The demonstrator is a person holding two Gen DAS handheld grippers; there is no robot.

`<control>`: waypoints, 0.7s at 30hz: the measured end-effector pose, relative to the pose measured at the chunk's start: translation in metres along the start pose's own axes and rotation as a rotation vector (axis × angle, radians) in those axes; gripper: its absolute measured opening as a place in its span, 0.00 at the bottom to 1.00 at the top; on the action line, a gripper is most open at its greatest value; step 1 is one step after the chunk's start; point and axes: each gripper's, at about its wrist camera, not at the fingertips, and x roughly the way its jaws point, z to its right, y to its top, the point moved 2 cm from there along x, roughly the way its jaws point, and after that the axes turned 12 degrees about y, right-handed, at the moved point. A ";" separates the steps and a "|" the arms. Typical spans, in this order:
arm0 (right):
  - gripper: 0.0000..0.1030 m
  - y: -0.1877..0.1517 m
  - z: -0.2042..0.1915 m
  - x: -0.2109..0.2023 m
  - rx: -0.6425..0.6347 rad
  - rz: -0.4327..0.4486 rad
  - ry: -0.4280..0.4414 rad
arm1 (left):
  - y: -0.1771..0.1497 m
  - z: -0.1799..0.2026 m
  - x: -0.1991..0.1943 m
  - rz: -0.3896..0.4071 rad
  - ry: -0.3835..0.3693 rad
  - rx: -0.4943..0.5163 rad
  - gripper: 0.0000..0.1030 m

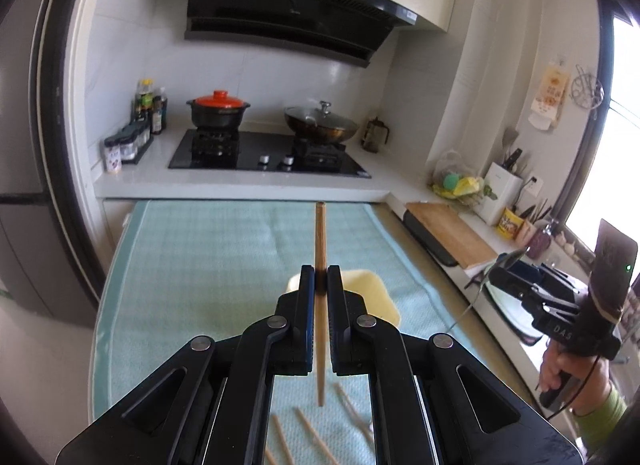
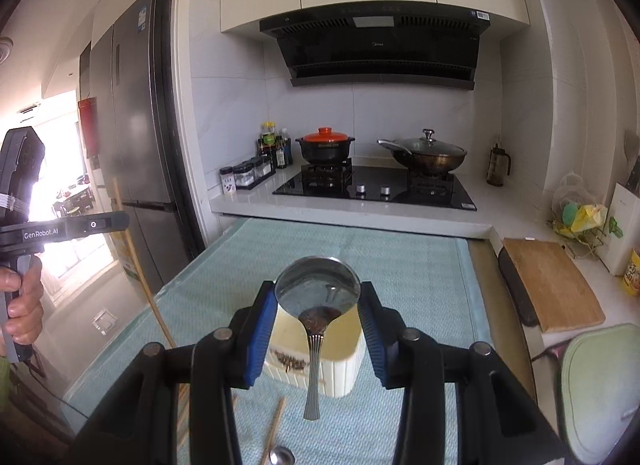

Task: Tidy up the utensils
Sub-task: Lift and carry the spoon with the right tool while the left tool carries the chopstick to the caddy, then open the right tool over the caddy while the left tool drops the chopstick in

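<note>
Clamped upright between the closed pads of our left gripper (image 1: 321, 279), one wooden chopstick (image 1: 320, 265) stands with its square end above the fingers and its tip hanging over the mat. Our right gripper (image 2: 318, 297) holds a steel spoon (image 2: 316, 297) by the bowl, both blue pads (image 2: 260, 329) pressing its rim, the handle hanging down toward the camera. Below both lies a pale green mat (image 1: 200, 265) with loose chopsticks (image 1: 308, 431) scattered at its near edge, and a cream utensil box (image 2: 340, 361) sits on it just behind the spoon. Beyond the mat, a white counter (image 1: 140, 173) carries a black stove (image 1: 264, 153), a red-lidded pot (image 1: 218, 107) and a lidded wok (image 1: 322, 121).
</note>
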 end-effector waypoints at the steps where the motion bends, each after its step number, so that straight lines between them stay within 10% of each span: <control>1: 0.41 0.012 0.001 0.003 -0.005 0.013 0.000 | 0.010 0.005 0.005 0.018 0.008 0.005 0.04; 8: 0.41 0.053 0.008 0.055 -0.030 0.033 -0.003 | 0.043 0.039 0.077 0.009 0.037 0.027 0.04; 21: 0.42 -0.029 0.086 0.190 0.221 -0.265 0.008 | -0.013 0.058 0.215 -0.236 0.071 0.027 0.05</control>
